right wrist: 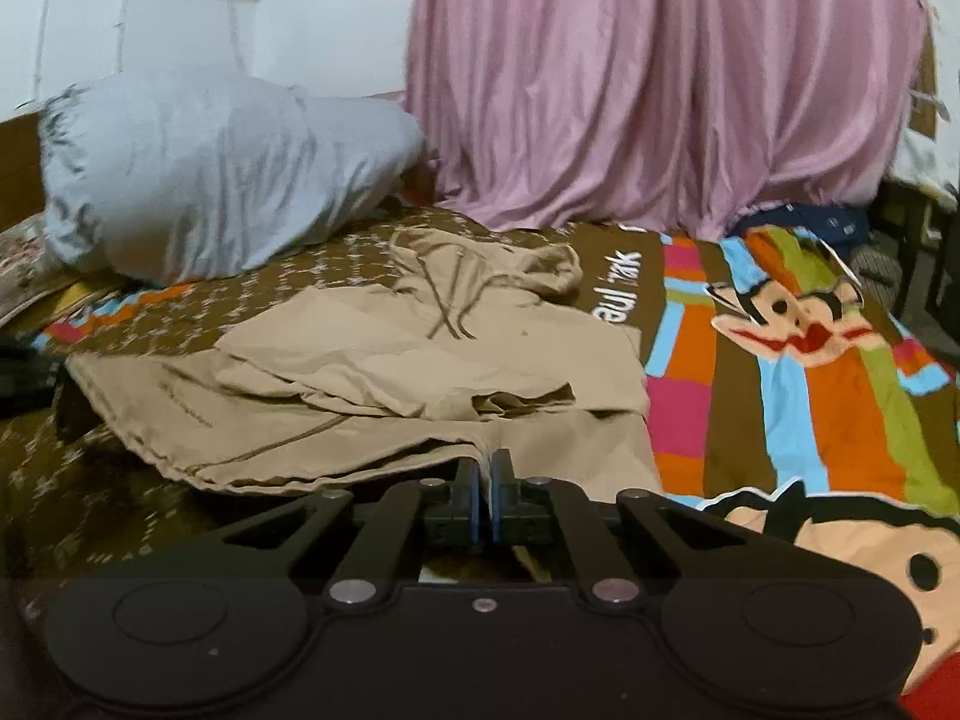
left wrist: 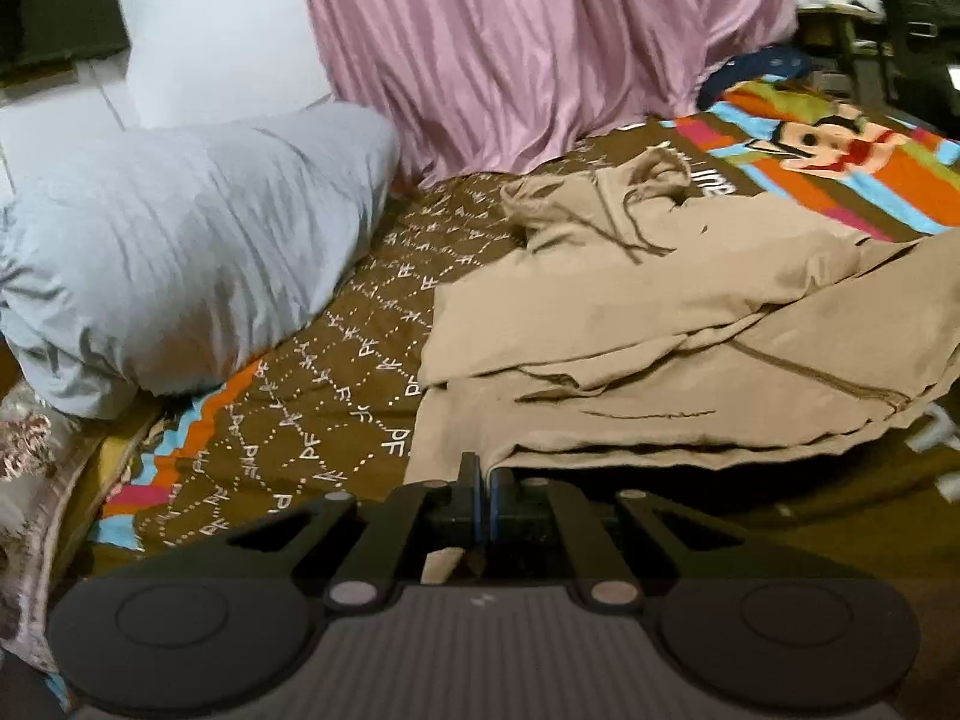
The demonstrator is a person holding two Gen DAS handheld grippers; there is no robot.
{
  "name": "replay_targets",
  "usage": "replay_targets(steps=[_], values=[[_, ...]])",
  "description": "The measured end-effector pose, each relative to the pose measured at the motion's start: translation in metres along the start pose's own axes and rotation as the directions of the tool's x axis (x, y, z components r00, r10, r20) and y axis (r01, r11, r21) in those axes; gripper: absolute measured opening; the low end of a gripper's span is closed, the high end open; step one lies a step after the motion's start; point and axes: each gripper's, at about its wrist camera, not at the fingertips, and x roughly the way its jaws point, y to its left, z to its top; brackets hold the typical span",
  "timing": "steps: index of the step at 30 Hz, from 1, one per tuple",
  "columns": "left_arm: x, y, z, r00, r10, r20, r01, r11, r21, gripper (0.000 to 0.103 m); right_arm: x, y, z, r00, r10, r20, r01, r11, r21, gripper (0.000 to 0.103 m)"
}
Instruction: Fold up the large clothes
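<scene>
A beige hoodie [left wrist: 660, 324] lies on the bed, partly folded, its hood and drawstrings at the far end. My left gripper [left wrist: 485, 480] is shut on the hoodie's near hem at its left corner and lifts that edge off the bedspread. The hoodie also shows in the right wrist view [right wrist: 420, 384], sleeves folded over the body. My right gripper [right wrist: 485, 462] is shut on the near hem at its right part, with the cloth bunched between the blue pads.
A brown bedspread [left wrist: 312, 420] with white letters and bright stripes covers the bed. A grey pillow [left wrist: 180, 252] lies at the far left. A pink curtain [right wrist: 660, 78] hangs behind the bed. A cartoon monkey print [right wrist: 792, 318] is to the right.
</scene>
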Motion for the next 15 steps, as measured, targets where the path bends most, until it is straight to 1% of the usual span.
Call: replay_targets(steps=[2, 4, 5, 7, 8, 9, 10, 11, 12, 15], values=[[-0.021, 0.003, -0.007, 1.0, -0.018, 0.0, 0.018, 0.999, 0.034, 0.001, -0.024, 0.005, 0.002, 1.0, 0.017, -0.021, -0.018, 0.999, -0.045, 0.001], [-0.034, 0.004, -0.016, 0.999, -0.039, -0.027, 0.04, 0.997, 0.068, 0.002, -0.047, 0.01, 0.001, 0.998, 0.038, -0.055, -0.043, 0.996, -0.083, 0.001], [-0.035, 0.004, -0.02, 0.997, -0.067, -0.048, 0.07, 0.995, 0.073, 0.003, -0.054, 0.011, -0.001, 0.995, 0.056, -0.086, -0.063, 0.994, -0.089, 0.001], [-0.032, 0.004, -0.025, 0.987, -0.134, -0.093, 0.14, 0.988, 0.067, 0.009, -0.062, 0.01, -0.009, 0.987, 0.083, -0.14, -0.093, 0.994, -0.064, 0.003], [-0.031, 0.003, -0.027, 0.981, -0.16, -0.106, 0.167, 0.984, 0.058, 0.017, -0.061, 0.007, -0.013, 0.98, 0.106, -0.167, -0.116, 0.992, -0.05, 0.004], [-0.029, 0.001, -0.027, 0.974, -0.188, -0.125, 0.195, 0.98, 0.049, 0.023, -0.061, 0.007, -0.016, 0.977, 0.114, -0.178, -0.123, 0.991, -0.044, 0.009], [-0.027, 0.001, -0.026, 0.966, -0.216, -0.145, 0.223, 0.974, 0.035, 0.028, -0.059, 0.005, -0.018, 0.976, 0.115, -0.186, -0.123, 0.992, -0.032, 0.02], [-0.027, 0.002, -0.025, 0.96, -0.237, -0.148, 0.243, 0.97, 0.022, 0.037, -0.057, 0.005, -0.019, 0.972, 0.126, -0.197, -0.132, 0.991, -0.018, 0.025], [-0.027, 0.005, -0.024, 0.957, -0.255, -0.141, 0.259, 0.966, 0.01, 0.041, -0.055, 0.003, -0.018, 0.968, 0.138, -0.208, -0.143, 0.99, -0.007, 0.027], [-0.021, 0.015, -0.013, 0.943, -0.31, -0.123, 0.307, 0.951, -0.042, 0.072, -0.052, -0.002, -0.008, 0.967, 0.145, -0.211, -0.152, 0.988, -0.016, 0.036]])
